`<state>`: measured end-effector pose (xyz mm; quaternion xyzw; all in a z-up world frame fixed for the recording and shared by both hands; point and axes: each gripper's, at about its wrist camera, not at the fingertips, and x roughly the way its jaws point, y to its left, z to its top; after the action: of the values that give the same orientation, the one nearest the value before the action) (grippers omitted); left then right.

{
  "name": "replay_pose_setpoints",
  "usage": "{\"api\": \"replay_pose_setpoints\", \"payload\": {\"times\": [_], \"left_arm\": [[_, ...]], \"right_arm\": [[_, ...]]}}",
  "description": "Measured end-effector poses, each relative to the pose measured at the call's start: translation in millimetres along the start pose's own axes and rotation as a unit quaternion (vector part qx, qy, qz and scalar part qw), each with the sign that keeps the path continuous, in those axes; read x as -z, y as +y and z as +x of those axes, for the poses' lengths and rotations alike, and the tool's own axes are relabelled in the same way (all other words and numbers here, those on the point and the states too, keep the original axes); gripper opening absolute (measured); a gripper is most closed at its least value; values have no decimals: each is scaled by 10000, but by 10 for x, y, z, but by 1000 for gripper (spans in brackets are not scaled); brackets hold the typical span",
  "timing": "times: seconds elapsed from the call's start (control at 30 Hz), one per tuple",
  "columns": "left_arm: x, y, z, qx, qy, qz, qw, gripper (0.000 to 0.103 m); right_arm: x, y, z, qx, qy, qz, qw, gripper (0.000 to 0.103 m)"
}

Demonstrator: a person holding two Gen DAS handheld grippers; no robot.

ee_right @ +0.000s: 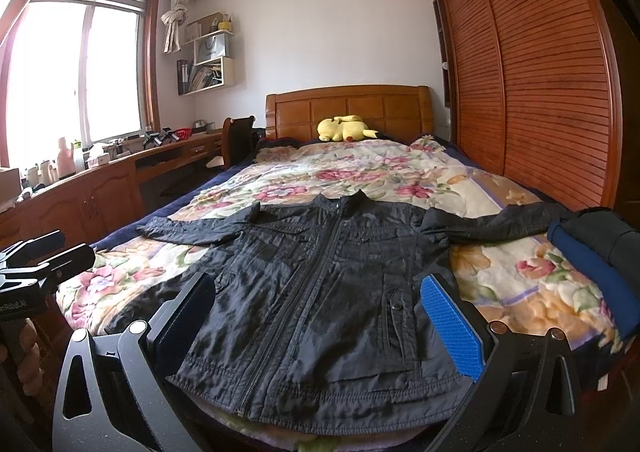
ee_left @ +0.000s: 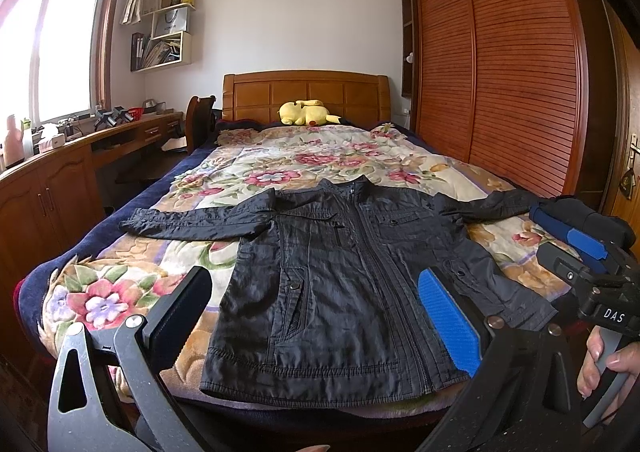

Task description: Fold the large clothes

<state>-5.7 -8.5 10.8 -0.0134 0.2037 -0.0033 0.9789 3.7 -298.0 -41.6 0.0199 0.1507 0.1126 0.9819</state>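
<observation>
Black jacket is spread flat on your bed, front side up, zipped, collar pointing at the headboard and both sleeves stretched straight out to the sides. It's lying on the floral blanket, hem right by the foot edge closest to you. Your left gripper hangs over the lower half of the jacket with its jaws wide apart, nothing between them, not touching the fabric as far as I can see. Same deal with your right gripper: jaws spread, empty, above the hem area. Off the right sleeve end there's a folded dark bundle with a blue edge sitting on the blanket. Yellow plush toy is up by the headboard, well apart from the jacket.
</observation>
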Motion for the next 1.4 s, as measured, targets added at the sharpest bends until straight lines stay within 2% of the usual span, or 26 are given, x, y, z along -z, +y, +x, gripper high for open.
{"api": "replay_pose_setpoints", "payload": {"times": [0.7, 1.0, 1.4], "left_arm": [[34, 72, 48, -48, 96, -82, 9999, 103], [152, 311, 206, -149, 260, -197, 9994, 103], [285, 738, 485, -321, 509, -358, 9975, 103]], "right_arm": [[31, -15, 24, -26, 60, 20, 10000, 102], [22, 15, 156, -68, 202, -28, 9998, 102], [-8, 164, 578, -268, 386, -209, 9987, 102]]}}
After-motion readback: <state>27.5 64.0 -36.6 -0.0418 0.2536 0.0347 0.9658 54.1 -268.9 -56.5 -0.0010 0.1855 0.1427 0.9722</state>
